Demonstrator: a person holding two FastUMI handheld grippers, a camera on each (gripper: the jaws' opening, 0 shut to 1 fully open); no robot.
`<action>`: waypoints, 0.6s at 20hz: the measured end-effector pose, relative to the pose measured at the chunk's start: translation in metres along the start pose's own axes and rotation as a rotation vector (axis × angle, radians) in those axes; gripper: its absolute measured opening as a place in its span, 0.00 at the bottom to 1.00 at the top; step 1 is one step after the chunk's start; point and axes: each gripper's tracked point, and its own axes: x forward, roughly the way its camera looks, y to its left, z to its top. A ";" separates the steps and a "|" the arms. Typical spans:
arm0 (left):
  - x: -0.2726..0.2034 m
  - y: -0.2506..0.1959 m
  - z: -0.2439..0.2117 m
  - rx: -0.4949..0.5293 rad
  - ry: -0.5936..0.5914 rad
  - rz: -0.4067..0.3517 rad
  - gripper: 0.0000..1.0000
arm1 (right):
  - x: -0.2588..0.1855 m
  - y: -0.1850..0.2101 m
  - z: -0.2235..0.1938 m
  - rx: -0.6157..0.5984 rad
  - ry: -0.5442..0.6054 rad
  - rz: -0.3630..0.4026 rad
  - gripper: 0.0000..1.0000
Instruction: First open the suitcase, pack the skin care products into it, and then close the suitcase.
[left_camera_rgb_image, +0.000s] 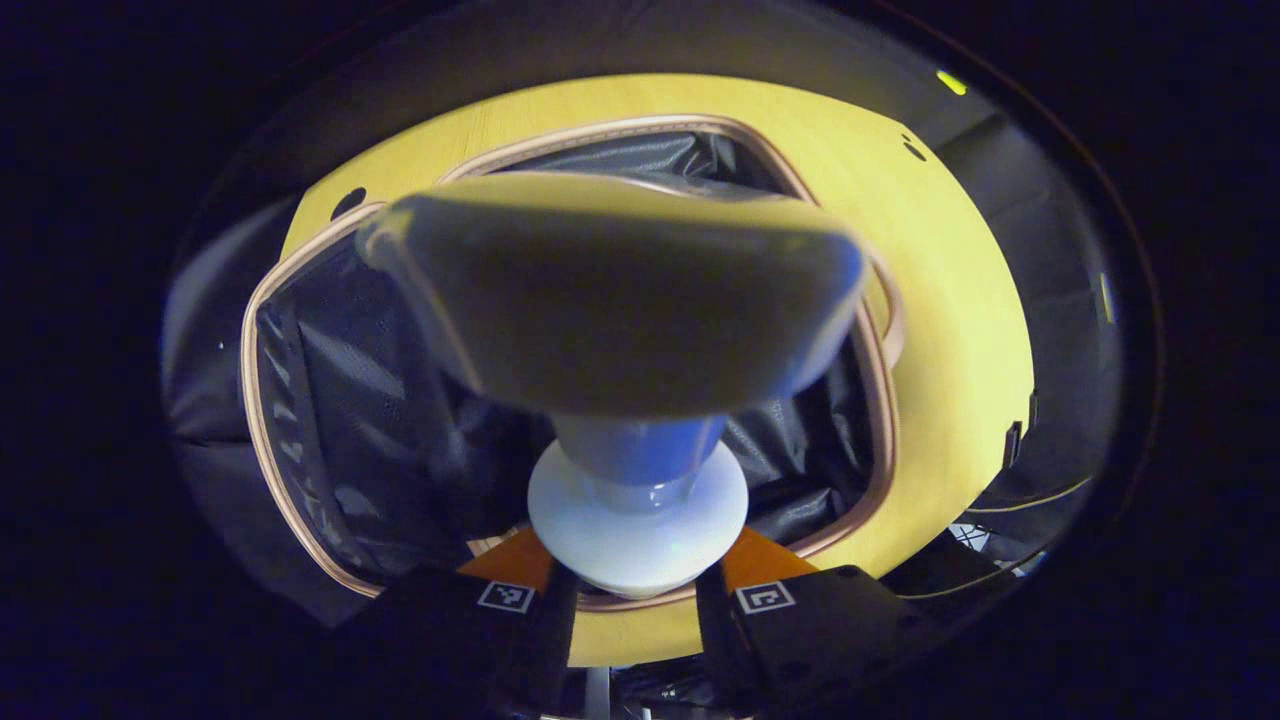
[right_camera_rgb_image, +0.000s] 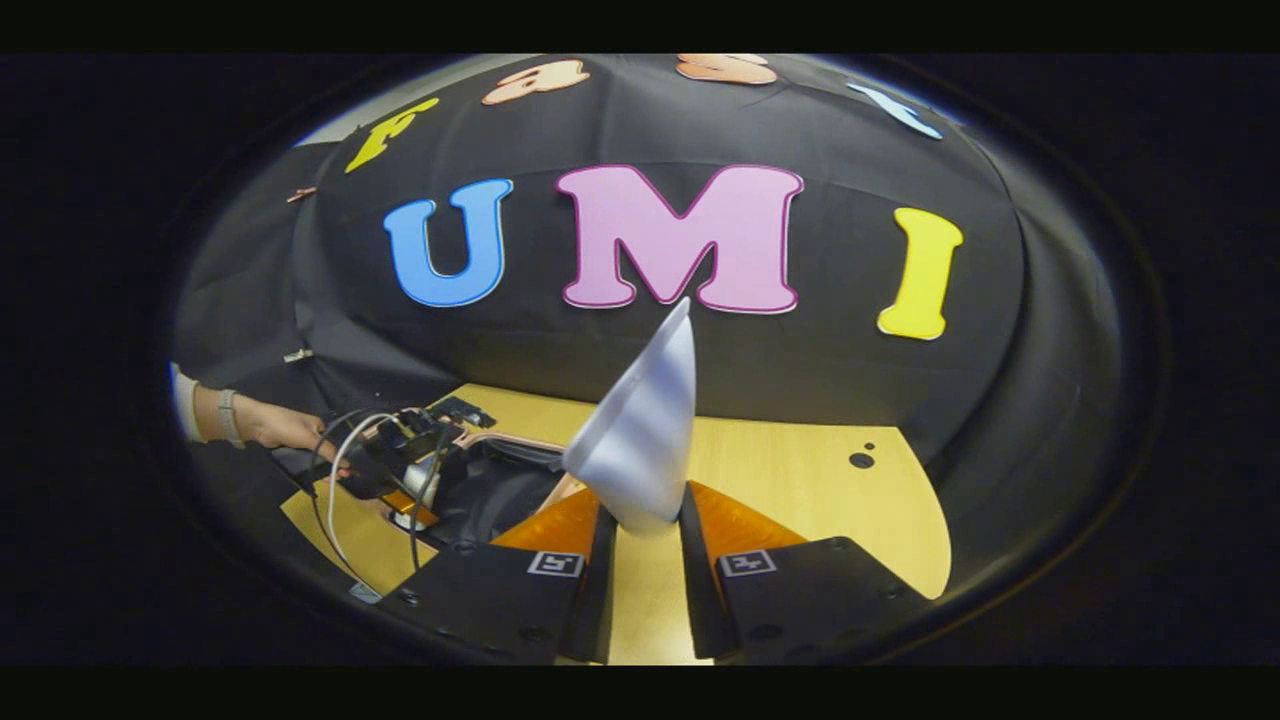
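Note:
In the left gripper view my left gripper (left_camera_rgb_image: 637, 575) is shut on the white cap end of a pale squeeze tube (left_camera_rgb_image: 620, 290), whose flat crimped end spreads wide above. Under the tube lies the open suitcase (left_camera_rgb_image: 330, 400), dark-lined with a pinkish rim, on the wooden table. In the right gripper view my right gripper (right_camera_rgb_image: 645, 525) is shut on a silvery-white tube (right_camera_rgb_image: 640, 420) that points up and tapers to a thin edge. At the left of that view, the left gripper (right_camera_rgb_image: 405, 455) hangs over the open suitcase (right_camera_rgb_image: 500, 480), held by a hand.
The yellow wooden table (left_camera_rgb_image: 960, 330) runs around the suitcase, with small round holes near its far edge. In the right gripper view bare tabletop (right_camera_rgb_image: 800, 480) lies ahead and to the right, ending at the black cloth wall. Cables trail from the left gripper.

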 end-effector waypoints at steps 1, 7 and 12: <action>0.009 0.004 -0.001 -0.020 0.035 0.000 0.58 | -0.003 -0.003 -0.001 -0.003 0.001 -0.014 0.34; 0.036 0.010 0.001 -0.057 0.105 -0.009 0.57 | -0.013 -0.008 -0.013 -0.010 0.032 -0.057 0.34; 0.022 0.006 0.009 -0.044 0.005 -0.012 0.73 | -0.004 0.018 -0.022 -0.006 0.077 -0.008 0.26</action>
